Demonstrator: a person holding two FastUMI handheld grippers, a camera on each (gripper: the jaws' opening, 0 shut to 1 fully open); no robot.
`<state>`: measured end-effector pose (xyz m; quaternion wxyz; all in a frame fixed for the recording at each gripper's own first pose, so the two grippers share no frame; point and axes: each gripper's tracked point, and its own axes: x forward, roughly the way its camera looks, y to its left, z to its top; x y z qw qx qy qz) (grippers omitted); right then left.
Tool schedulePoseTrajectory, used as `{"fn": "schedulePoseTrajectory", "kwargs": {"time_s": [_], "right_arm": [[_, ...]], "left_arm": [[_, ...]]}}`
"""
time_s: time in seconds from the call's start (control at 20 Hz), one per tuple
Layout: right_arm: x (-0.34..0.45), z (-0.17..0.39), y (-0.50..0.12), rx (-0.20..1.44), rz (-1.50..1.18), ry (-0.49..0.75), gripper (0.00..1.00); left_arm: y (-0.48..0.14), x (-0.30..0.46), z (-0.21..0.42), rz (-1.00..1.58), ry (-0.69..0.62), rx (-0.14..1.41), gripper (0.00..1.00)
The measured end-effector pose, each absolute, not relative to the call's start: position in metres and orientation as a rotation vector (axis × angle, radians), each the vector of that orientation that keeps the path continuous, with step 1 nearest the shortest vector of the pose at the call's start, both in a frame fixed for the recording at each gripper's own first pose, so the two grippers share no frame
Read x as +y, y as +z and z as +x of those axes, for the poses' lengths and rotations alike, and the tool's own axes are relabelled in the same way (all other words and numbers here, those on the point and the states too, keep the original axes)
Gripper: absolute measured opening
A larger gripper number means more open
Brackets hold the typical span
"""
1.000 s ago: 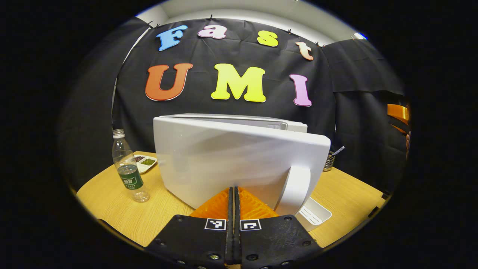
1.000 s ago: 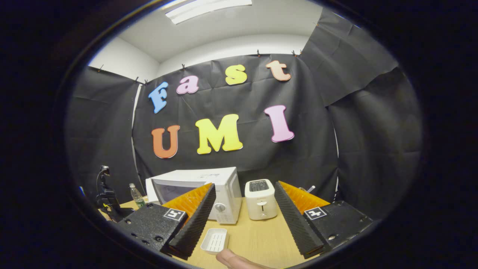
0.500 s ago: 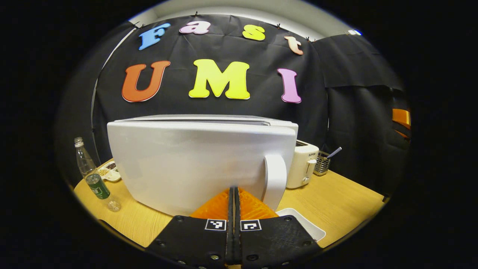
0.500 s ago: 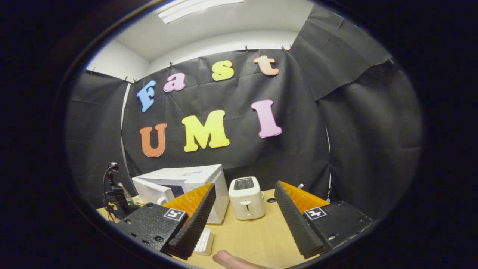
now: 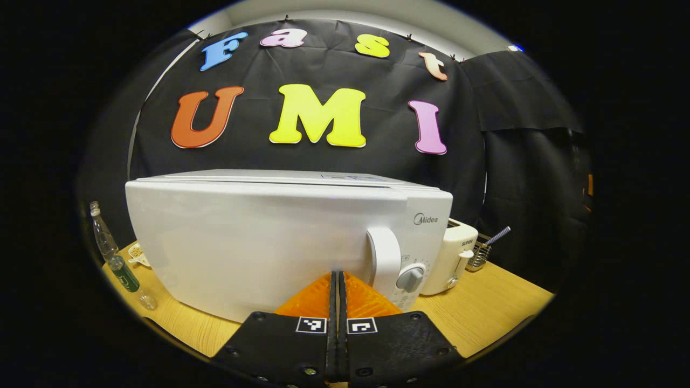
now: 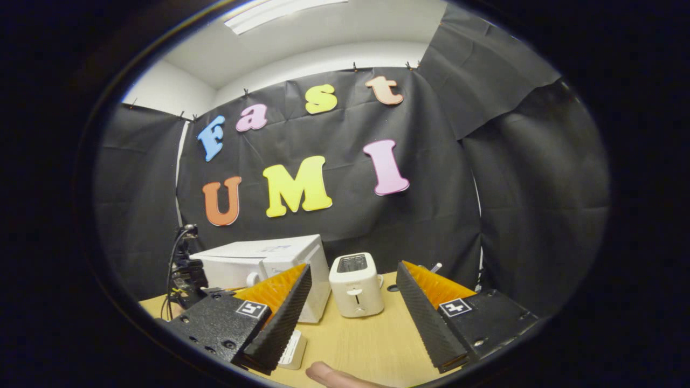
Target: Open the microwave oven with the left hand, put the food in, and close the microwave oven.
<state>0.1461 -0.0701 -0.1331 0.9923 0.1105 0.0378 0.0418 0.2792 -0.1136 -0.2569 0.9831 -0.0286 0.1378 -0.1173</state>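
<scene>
The white microwave (image 5: pixel 259 242) stands close in front in the left gripper view, its door flush with the control panel beside the handle (image 5: pixel 384 261) and knob (image 5: pixel 411 279). My left gripper (image 5: pixel 337 277) is shut with nothing held, its tips against the lower door, just left of the handle. In the right gripper view the microwave (image 6: pixel 269 256) sits at the table's back left, with the left gripper (image 6: pixel 186 269) at its front. My right gripper (image 6: pixel 353 267) hangs open and empty above the table, well back from the oven.
A white toaster (image 6: pixel 356 285) stands right of the microwave, a wire utensil holder (image 5: pixel 480 253) behind it. A ribbed white tray (image 6: pixel 295 350) lies on the wooden table (image 6: pixel 372 339) near the right gripper. A water bottle (image 5: pixel 116 256) and small dish (image 5: pixel 137 253) sit left of the oven.
The microwave door has swung from ajar to flush with the oven front, with my shut left gripper following it in. The right gripper has barely moved.
</scene>
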Motion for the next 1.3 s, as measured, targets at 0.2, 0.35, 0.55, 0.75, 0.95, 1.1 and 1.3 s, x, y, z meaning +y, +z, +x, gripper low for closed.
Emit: {"fn": "schedulePoseTrajectory", "kwargs": {"time_s": [0.2, 0.35, 0.55, 0.75, 0.95, 1.1, 1.3], "right_arm": [[-0.069, 0.144, -0.134, 0.09, 0.228, 0.077, 0.89], [-0.068, 0.14, -0.13, 0.09, 0.222, 0.06, 0.89], [-0.067, 0.135, -0.121, 0.087, 0.192, 0.026, 1.0], [-0.064, 0.129, -0.104, 0.067, 0.139, -0.001, 1.0], [-0.056, 0.114, -0.092, 0.07, 0.13, 0.009, 0.89], [-0.055, 0.105, -0.08, 0.071, 0.158, 0.01, 0.89], [-0.05, 0.079, -0.06, 0.04, 0.14, 0.013, 0.89]], "left_arm": [[-0.261, -0.117, 0.282, -0.063, -0.221, 0.3, 0.0], [-0.259, -0.117, 0.283, -0.086, -0.231, 0.296, 0.0], [-0.266, -0.116, 0.283, -0.065, -0.219, 0.313, 0.0], [-0.278, -0.112, 0.269, -0.021, -0.211, 0.389, 0.0], [-0.234, -0.106, 0.227, -0.046, -0.225, 0.313, 0.0], [-0.196, -0.092, 0.187, -0.021, -0.22, 0.278, 0.0], [-0.129, -0.068, 0.135, -0.011, -0.184, 0.19, 0.0]]}}
